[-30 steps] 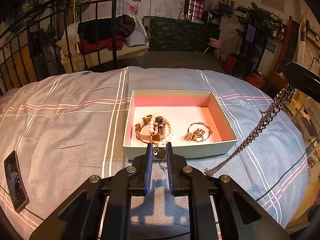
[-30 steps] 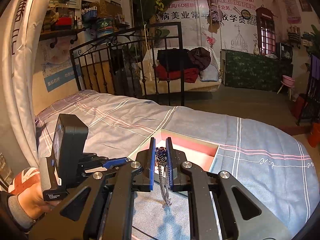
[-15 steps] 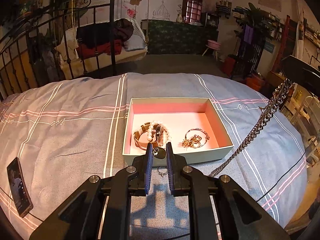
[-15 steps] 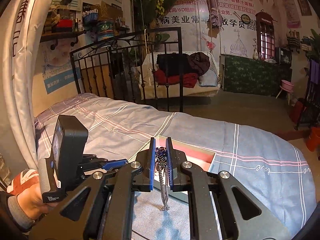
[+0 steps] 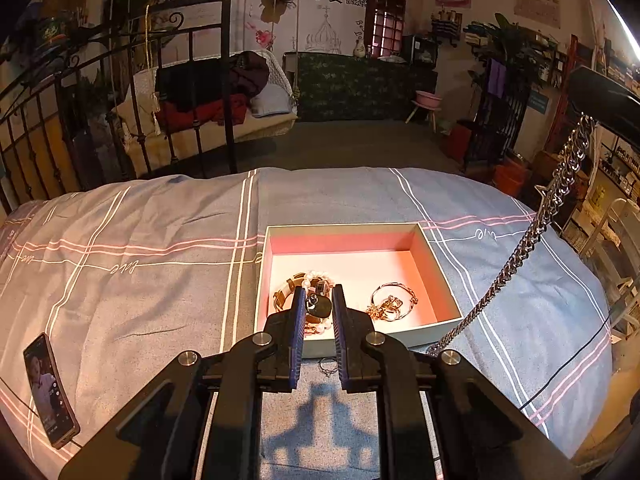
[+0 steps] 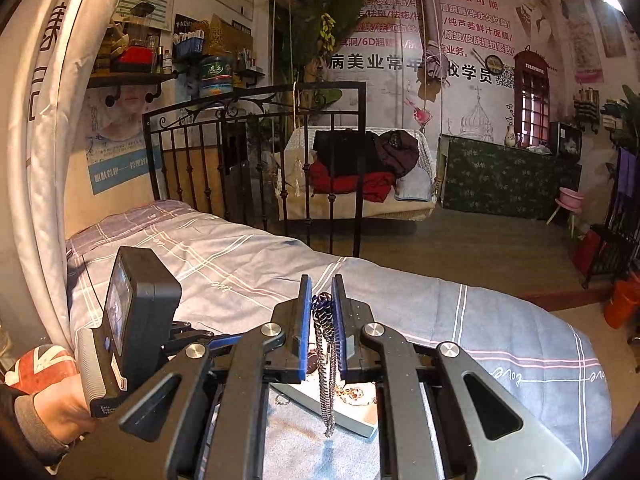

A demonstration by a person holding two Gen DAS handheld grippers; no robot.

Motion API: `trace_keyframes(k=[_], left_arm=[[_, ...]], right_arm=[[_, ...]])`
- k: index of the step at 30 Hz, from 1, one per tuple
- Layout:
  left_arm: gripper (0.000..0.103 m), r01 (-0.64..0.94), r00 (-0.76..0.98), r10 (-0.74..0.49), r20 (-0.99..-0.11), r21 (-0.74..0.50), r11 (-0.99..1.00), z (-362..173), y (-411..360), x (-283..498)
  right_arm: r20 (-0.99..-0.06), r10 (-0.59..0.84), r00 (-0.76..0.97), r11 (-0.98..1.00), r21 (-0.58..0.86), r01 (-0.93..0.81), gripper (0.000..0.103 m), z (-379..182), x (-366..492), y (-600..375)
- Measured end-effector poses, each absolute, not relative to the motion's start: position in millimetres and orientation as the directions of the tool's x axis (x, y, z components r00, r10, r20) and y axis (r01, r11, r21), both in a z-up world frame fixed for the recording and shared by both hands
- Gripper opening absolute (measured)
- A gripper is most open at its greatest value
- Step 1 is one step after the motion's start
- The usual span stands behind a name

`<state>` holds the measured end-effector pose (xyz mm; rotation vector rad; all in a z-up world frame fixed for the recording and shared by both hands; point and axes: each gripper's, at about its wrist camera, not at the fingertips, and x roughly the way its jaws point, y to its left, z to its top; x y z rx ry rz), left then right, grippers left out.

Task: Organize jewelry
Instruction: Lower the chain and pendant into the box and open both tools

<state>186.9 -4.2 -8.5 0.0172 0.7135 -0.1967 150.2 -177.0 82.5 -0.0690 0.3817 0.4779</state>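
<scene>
A pale box with a pink inside lies on the bed and holds a pearl and leather bracelet pile and gold bangles. My left gripper is shut on a small dark pendant, held above the box's near left part. A small ring lies on the blanket in front of the box. My right gripper is shut on a silver chain that hangs down; in the left wrist view the chain slants from the upper right to the blanket by the box.
A phone lies on the striped blanket at the near left. A black iron bed frame stands behind the bed. The left hand and its gripper body show in the right wrist view. A black cable runs at the right.
My left gripper has risen and moved forward with the pendant, from the box's front wall to over its inside. The right gripper has lifted the chain higher.
</scene>
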Motion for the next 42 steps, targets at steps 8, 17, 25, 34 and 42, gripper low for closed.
trace_keyframes(k=[8,17,25,34,42], left_arm=[[0.013,0.195,0.757,-0.175,-0.629,-0.039,0.980,4,-8,193],[0.013,0.197,0.793,-0.168,-0.585,-0.015,0.980,34,-16,216],[0.013,0.187,0.776,-0.161,-0.610,-0.021,0.982,29,-22,241],[0.013,0.178,0.744,-0.158,-0.649,-0.035,0.983,16,-23,258],[0.013,0.170,0.705,-0.156,-0.692,-0.049,0.984,0,-22,267]], right_arm=[[-0.362,0.439,0.822,0.885,0.015,-0.465,0.011,98,164,-173],[-0.365,0.396,0.843,0.905,-0.004,-0.426,0.011,107,195,-169],[-0.434,0.368,0.822,0.919,0.035,-0.393,0.011,83,228,-170],[-0.537,0.339,0.773,0.927,0.052,-0.370,0.011,36,246,-172],[-0.594,0.320,0.738,0.930,0.049,-0.364,0.011,7,253,-165]])
